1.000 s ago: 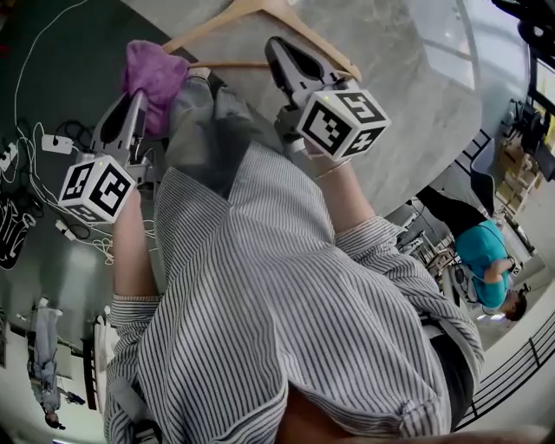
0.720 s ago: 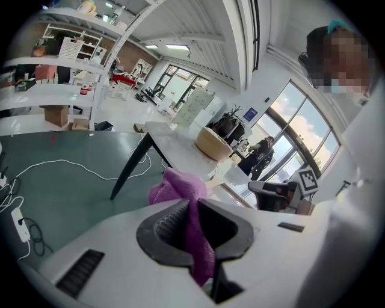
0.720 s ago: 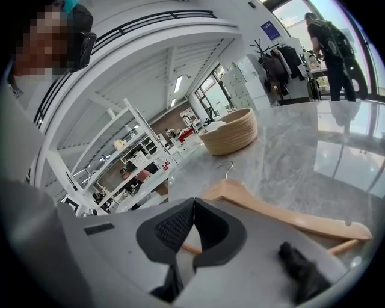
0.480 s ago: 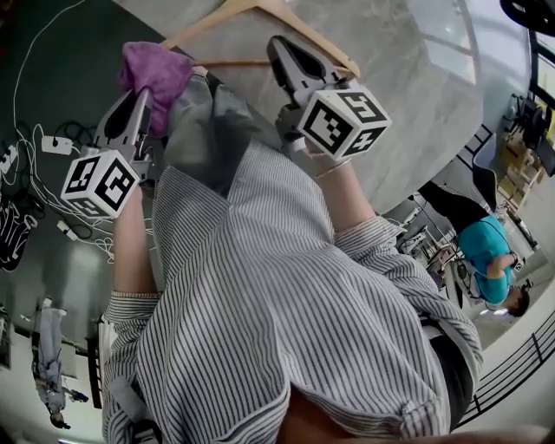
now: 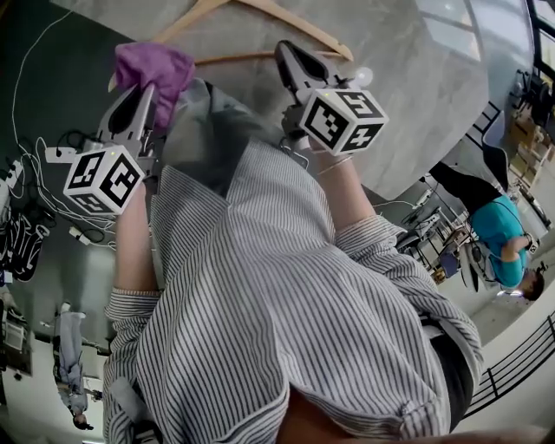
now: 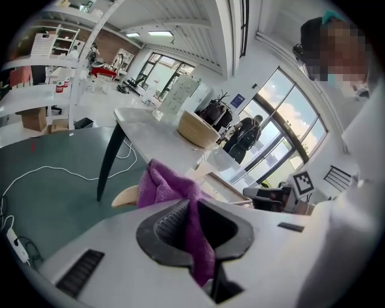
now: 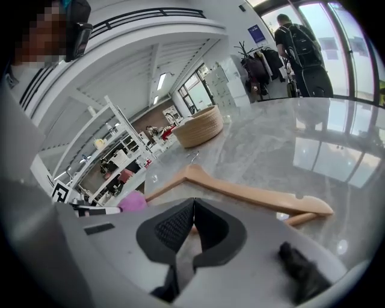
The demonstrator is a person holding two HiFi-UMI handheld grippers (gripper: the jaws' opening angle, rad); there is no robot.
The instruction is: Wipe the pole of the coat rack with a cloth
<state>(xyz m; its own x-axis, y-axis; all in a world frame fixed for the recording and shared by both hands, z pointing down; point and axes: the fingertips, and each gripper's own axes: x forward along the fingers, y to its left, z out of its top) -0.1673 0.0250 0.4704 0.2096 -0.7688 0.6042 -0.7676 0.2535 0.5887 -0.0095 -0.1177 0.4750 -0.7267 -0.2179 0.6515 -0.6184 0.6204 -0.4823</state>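
Observation:
A purple cloth is bunched in my left gripper, which is shut on it. In the left gripper view the cloth spills out over the jaws of the left gripper and hangs down between them. My right gripper is held over the grey marble table; its jaws meet at the tips with nothing in them. Just beyond the right gripper lies a wooden hanger, also seen in the head view. No coat rack pole stands near either gripper.
A woven basket sits further along the table. Far off by the windows stands a coat rack with dark coats, with a person with a backpack beside it. White cables trail over the dark floor at left.
Both grippers have risen a little toward the top of the head view, the left one carrying the purple cloth with it. The hanger stays on the table.

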